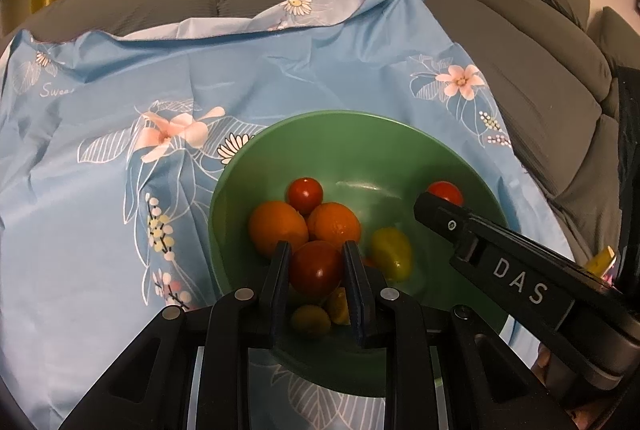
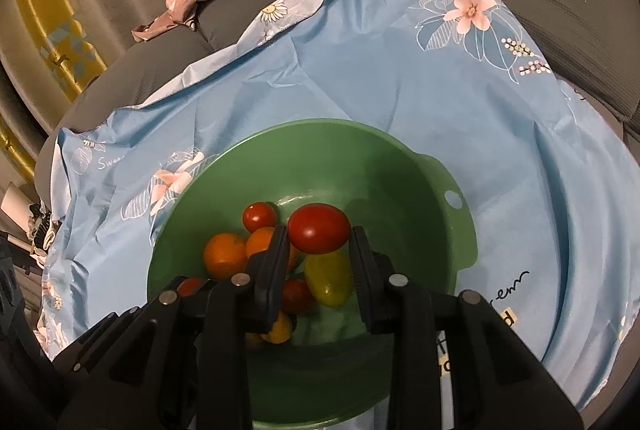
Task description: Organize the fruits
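left gripper [image 1: 316, 250]: black, silver rivets | right gripper [image 2: 319, 234]: black, "DAS" lettering

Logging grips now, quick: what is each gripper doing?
Left gripper: shut on a red tomato.
Right gripper: shut on a red tomato.

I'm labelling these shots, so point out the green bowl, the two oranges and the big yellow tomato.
green bowl [image 2: 452, 198]: right wrist view, handle tab with hole.
oranges [image 1: 277, 227]: left wrist view, left orange's top.
yellow tomato [image 2: 329, 280]: right wrist view, its middle.

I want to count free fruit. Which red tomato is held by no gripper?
The small round red tomato behind the two oranges lies free in the green bowl; each gripper clamps another.
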The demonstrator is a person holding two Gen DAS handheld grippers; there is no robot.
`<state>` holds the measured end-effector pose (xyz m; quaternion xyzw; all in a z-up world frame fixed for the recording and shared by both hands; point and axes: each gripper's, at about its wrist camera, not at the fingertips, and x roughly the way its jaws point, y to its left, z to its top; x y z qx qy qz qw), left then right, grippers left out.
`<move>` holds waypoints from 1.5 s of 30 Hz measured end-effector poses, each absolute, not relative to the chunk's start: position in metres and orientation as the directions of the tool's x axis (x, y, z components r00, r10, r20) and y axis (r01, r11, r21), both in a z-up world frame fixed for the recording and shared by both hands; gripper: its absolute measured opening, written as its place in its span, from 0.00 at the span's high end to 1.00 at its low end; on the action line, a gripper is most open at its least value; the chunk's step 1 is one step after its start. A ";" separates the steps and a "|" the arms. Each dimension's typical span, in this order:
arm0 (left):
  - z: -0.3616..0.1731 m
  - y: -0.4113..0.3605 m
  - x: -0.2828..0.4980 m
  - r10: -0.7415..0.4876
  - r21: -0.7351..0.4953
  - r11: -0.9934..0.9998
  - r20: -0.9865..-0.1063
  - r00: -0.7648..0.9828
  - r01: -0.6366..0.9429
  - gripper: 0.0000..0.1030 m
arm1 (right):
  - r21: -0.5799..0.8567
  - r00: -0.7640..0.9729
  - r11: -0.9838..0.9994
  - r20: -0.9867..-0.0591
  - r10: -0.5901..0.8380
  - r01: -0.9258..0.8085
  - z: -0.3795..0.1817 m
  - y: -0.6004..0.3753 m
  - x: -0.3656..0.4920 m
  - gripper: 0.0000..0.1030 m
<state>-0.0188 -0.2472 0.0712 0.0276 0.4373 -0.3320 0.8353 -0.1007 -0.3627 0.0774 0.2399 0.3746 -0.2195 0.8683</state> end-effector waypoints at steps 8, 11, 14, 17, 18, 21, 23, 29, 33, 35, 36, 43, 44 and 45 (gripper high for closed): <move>0.070 -0.250 -0.020 -0.529 -0.242 0.777 -0.751 0.396 0.580 0.75 | 0.238 0.607 0.786 -0.767 -0.208 0.570 0.074 -0.363 -0.099 0.69; 0.070 -0.251 -0.020 -0.526 -0.238 0.778 -0.752 0.396 0.582 0.75 | 0.238 0.608 0.787 -0.767 -0.208 0.569 0.074 -0.363 -0.098 0.69; 0.070 -0.252 -0.019 -0.528 -0.243 0.778 -0.753 0.393 0.579 0.75 | 0.231 0.604 0.790 -0.769 -0.210 0.568 0.073 -0.363 -0.097 0.69; 0.070 -0.251 -0.020 -0.528 -0.244 0.777 -0.753 0.392 0.580 0.75 | 0.223 0.600 0.791 -0.771 -0.215 0.569 0.073 -0.364 -0.097 0.69; 0.070 -0.251 -0.020 -0.528 -0.243 0.778 -0.753 0.393 0.580 0.75 | 0.222 0.600 0.791 -0.771 -0.215 0.570 0.073 -0.363 -0.097 0.69; 0.070 -0.252 -0.020 -0.528 -0.244 0.778 -0.754 0.392 0.578 0.75 | 0.220 0.599 0.792 -0.771 -0.216 0.570 0.073 -0.363 -0.097 0.69; 0.070 -0.251 -0.018 -0.531 -0.255 0.779 -0.754 0.386 0.573 0.75 | 0.218 0.597 0.791 -0.772 -0.218 0.571 0.073 -0.362 -0.097 0.69; 0.071 -0.249 -0.016 -0.555 -0.290 0.770 -0.744 0.372 0.568 0.75 | 0.226 0.602 0.790 -0.769 -0.215 0.570 0.073 -0.363 -0.098 0.65; 0.075 -0.247 -0.018 -0.573 -0.309 0.760 -0.734 0.365 0.572 0.75 | 0.237 0.616 0.783 -0.755 -0.223 0.575 0.077 -0.364 -0.101 0.50; 0.081 -0.245 -0.021 -0.576 -0.297 0.759 -0.722 0.383 0.580 0.70 | 0.250 0.627 0.776 -0.745 -0.227 0.579 0.080 -0.365 -0.104 0.48; 0.086 -0.244 -0.023 -0.567 -0.275 0.764 -0.718 0.403 0.584 0.67 | 0.260 0.634 0.772 -0.739 -0.227 0.580 0.082 -0.366 -0.106 0.47; 0.105 -0.236 -0.035 -0.536 -0.183 0.788 -0.674 0.508 0.588 0.36 | 0.301 0.675 0.755 -0.697 -0.243 0.582 0.094 -0.367 -0.120 0.36; 0.106 -0.234 -0.035 -0.536 -0.183 0.789 -0.671 0.512 0.586 0.36 | 0.303 0.679 0.756 -0.693 -0.243 0.579 0.096 -0.366 -0.120 0.35; 0.108 -0.232 -0.036 -0.534 -0.179 0.791 -0.667 0.519 0.584 0.36 | 0.304 0.683 0.758 -0.689 -0.243 0.577 0.098 -0.365 -0.121 0.34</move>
